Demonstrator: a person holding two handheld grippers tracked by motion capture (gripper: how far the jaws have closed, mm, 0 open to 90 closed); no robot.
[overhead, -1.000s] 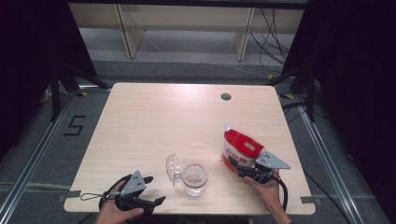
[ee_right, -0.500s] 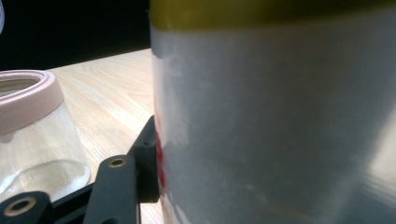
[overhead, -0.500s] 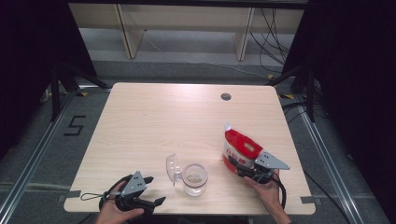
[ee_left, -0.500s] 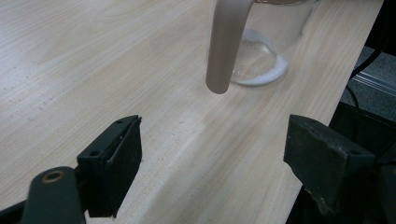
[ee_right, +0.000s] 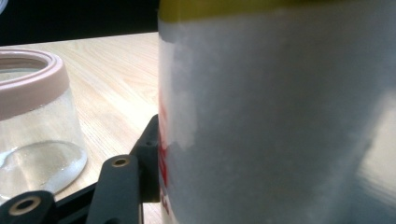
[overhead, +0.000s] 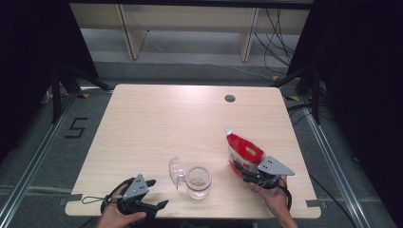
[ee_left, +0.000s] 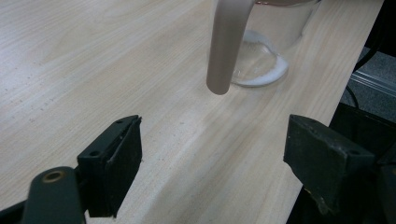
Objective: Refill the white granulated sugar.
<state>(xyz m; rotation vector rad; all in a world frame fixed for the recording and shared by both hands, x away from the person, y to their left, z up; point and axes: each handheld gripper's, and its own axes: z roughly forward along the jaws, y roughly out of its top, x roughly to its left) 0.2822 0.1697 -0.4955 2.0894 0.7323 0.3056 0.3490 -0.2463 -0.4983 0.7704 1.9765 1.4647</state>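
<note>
The right gripper point(overhead: 248, 173) has just been closing and now clamps the red bag point(overhead: 244, 153). The open jar point(overhead: 198, 181) stands just left of it, so a pour looks next. The left gripper point(overhead: 151, 194) sits wide open, holding nothing.

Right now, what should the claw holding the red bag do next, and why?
Probably lift the red bag toward the open jar. The right claw already grips the bag, the jar's lid hangs open, and only a little white powder lies inside.

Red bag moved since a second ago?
No. The red bag sits at the same spot right of the glass jar, right gripper jaws just closing around it.
</note>
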